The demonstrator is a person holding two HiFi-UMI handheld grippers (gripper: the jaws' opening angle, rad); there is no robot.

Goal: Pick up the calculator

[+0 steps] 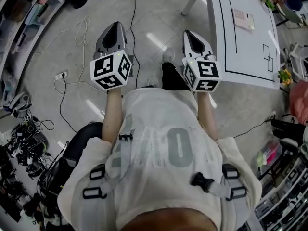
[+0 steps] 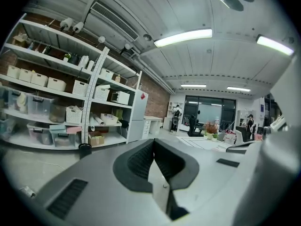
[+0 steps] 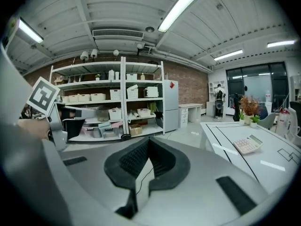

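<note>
Left grey 2-jaw tool (image 1: 115,27) and right grey 2-jaw tool (image 1: 190,33) were held side by side above the grey polished floor (image 1: 72,47). Both had their jaws closed on nothing. The pale rectangular calculator (image 1: 243,18) lay flat on the white, black-lined worktop (image 1: 240,52), well apart from both, beyond the right tool.

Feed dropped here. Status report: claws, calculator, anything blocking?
Left claw shut, empty; right claw shut, empty. Calculator lying on white table, beyond right claw, untouched. Nothing seen blocking.
</note>
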